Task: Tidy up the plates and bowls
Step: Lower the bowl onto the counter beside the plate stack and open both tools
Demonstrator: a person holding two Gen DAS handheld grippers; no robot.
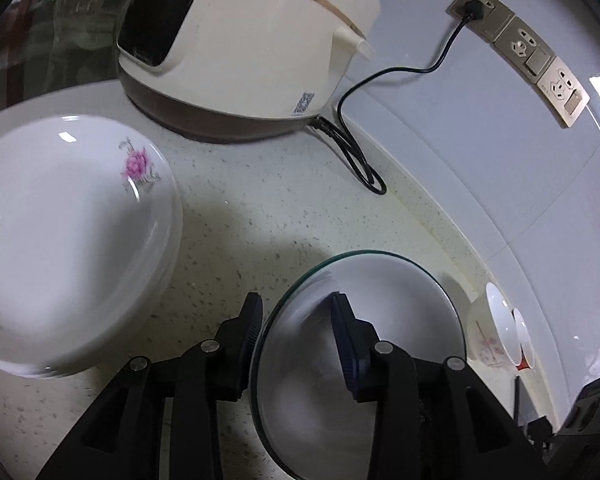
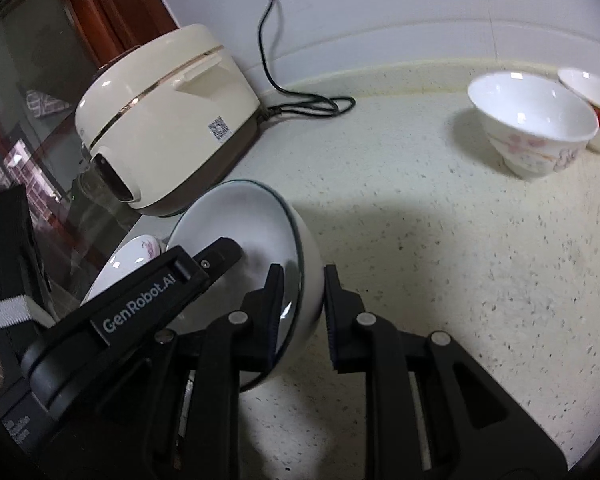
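A white dish with a dark rim [image 1: 400,312] sits between both grippers, tilted above the speckled counter. My left gripper [image 1: 296,304] straddles its rim. One finger is outside, the other is over the inside, and the gap between them is wider than the rim, so it is open. In the right wrist view my right gripper [image 2: 302,276] is shut on the same dish [image 2: 240,220], one pad inside the rim and one on the outer wall. A left gripper finger [image 2: 220,252] reaches over the dish's far side. A stack of white plates with pink flowers [image 1: 72,240] lies to the left.
A cream rice cooker [image 1: 240,40] stands at the back, its black cord [image 1: 356,152] looping over the counter to the wall sockets [image 1: 520,48]. Two bowls, one with pink flowers [image 2: 532,128] and one with a red band [image 2: 596,112], stand near the wall at the right.
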